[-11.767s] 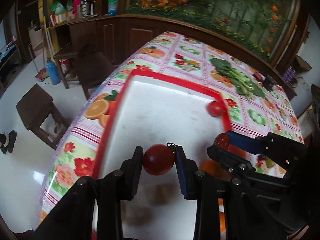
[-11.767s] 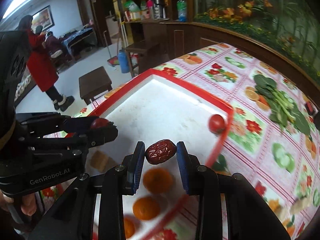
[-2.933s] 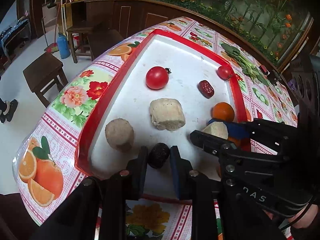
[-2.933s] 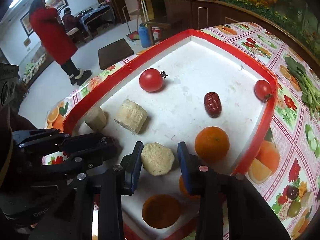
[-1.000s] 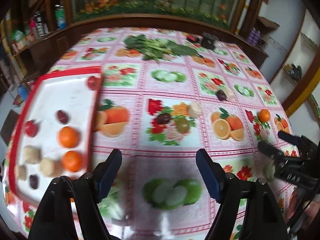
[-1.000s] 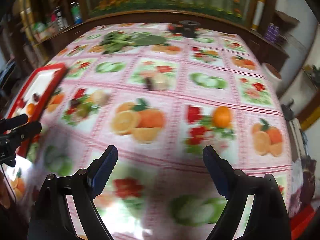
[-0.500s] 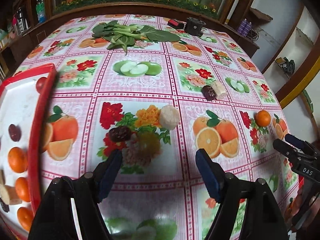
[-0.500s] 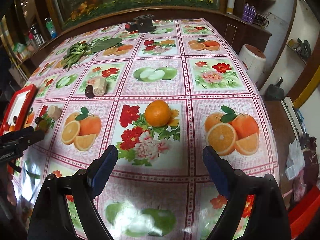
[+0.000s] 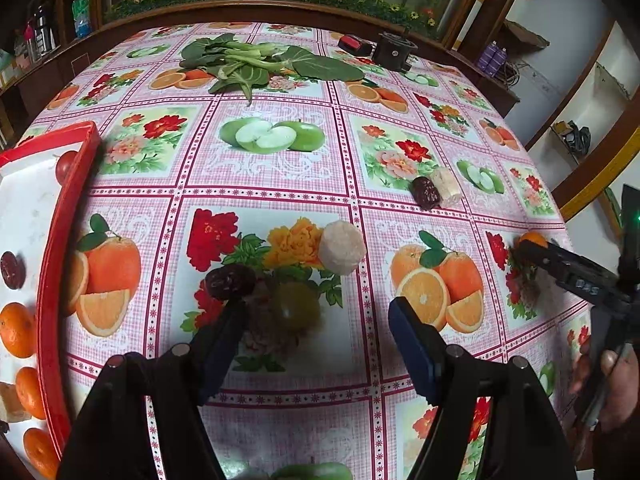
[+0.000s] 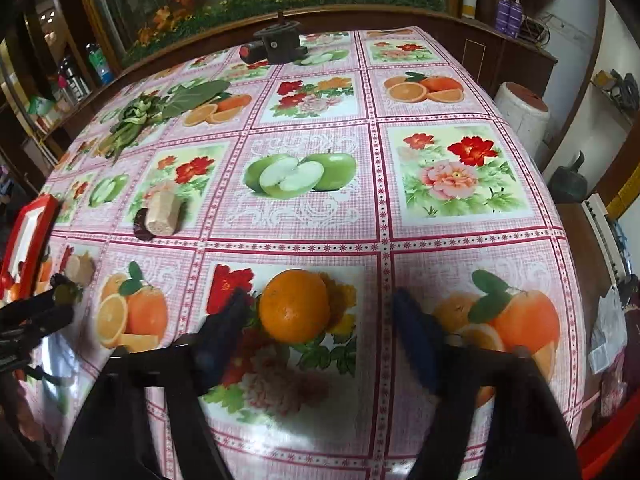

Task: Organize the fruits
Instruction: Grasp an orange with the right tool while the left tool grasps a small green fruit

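In the right wrist view an orange (image 10: 294, 304) sits on the fruit-print tablecloth between the fingers of my right gripper (image 10: 320, 332). Its jaws are closing; the left finger is close to the orange, the right pad still stands apart. In the left wrist view my left gripper (image 9: 316, 320) hangs low over the cloth, jaws closing with only printed cloth between them. A dark date (image 9: 230, 282) lies at its left fingertip, a pale round chunk (image 9: 342, 252) just ahead. The red-rimmed white tray (image 9: 60, 280) at the left holds oranges, a date and a tomato.
Another date (image 9: 426, 199) lies against a pale piece (image 9: 446, 192) farther right. Leafy greens (image 9: 256, 62) and a black device (image 9: 394, 54) lie at the table's far side. A hand (image 9: 608, 384) holds the right gripper near the table's right edge. A white stool (image 10: 520, 116) stands beyond it.
Both grippers have swung away from the tray towards the loose fruit. The right one came down around the orange and its jaws narrowed. The left one sank towards the date, then held still.
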